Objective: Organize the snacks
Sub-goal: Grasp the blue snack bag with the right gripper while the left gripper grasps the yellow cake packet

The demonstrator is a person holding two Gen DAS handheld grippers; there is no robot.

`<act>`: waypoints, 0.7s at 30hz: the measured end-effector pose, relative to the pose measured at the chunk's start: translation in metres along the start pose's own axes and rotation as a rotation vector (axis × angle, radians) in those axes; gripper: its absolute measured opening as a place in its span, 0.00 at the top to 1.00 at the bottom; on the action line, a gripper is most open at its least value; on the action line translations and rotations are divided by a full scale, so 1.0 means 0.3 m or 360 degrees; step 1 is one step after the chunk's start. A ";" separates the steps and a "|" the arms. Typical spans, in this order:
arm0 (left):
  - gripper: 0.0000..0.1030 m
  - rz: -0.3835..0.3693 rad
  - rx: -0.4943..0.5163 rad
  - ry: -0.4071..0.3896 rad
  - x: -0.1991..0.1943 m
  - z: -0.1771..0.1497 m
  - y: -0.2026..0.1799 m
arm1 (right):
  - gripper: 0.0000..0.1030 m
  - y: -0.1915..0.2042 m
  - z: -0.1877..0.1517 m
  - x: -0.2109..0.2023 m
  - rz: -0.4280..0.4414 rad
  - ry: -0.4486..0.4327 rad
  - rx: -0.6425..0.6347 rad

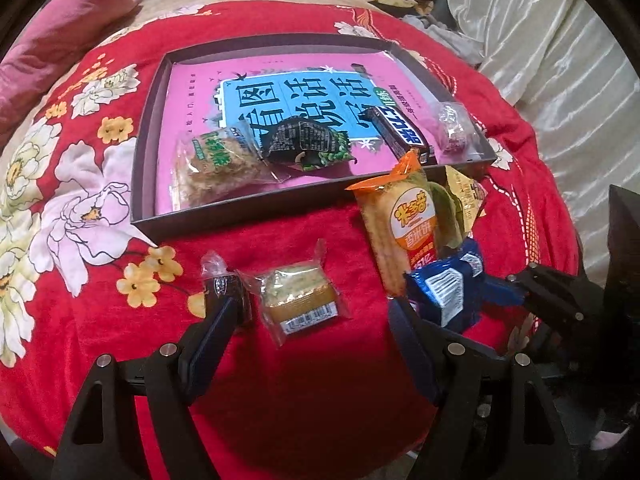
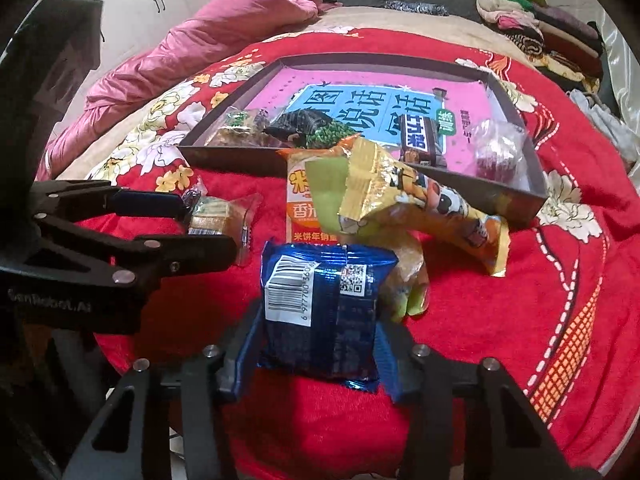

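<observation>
Four snacks in the tray [image 1: 280,210]; my right claw [image 2: 316,340] grips the blue packet [image 2: 320,312], left claw [image 1: 308,320] open; four loose below tray.

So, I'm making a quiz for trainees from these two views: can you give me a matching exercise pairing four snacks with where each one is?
Things:
1. blue foil packet
2. dark Snickers bar
3. clear-wrapped square pastry
4. orange rice-cracker packet

Places:
A. inside the dark shallow tray
B. between the right gripper's fingers
C. on the red blanket, between the left gripper's open fingers
D. propped at the tray's near edge

Pairs: 1-B, 2-A, 3-C, 4-D
</observation>
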State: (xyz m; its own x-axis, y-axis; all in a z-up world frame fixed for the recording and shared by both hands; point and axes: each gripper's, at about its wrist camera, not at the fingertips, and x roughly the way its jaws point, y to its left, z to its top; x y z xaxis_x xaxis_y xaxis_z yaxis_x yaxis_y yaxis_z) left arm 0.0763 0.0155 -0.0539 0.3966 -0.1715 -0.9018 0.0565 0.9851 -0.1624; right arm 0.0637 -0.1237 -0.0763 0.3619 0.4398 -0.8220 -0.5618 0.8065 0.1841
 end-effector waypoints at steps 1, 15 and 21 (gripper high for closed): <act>0.23 0.0005 -0.0004 0.0004 0.003 0.000 -0.004 | 0.52 -0.002 0.000 0.000 0.0007 0.0000 0.0006; 0.32 -0.0027 -0.0191 0.0074 0.063 -0.006 0.022 | 0.52 -0.091 0.003 -0.110 0.0093 -0.0165 0.0204; 0.42 -0.0048 -0.0247 0.0062 0.086 0.016 0.028 | 0.52 -0.090 0.005 -0.125 0.0114 -0.0188 0.0190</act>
State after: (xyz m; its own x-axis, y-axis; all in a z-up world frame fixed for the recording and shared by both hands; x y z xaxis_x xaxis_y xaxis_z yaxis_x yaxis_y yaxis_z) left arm 0.0914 0.0195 -0.0766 0.3609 -0.2042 -0.9100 -0.0754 0.9661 -0.2468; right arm 0.0663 -0.1612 -0.0497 0.4130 0.5355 -0.7367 -0.4995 0.8096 0.3084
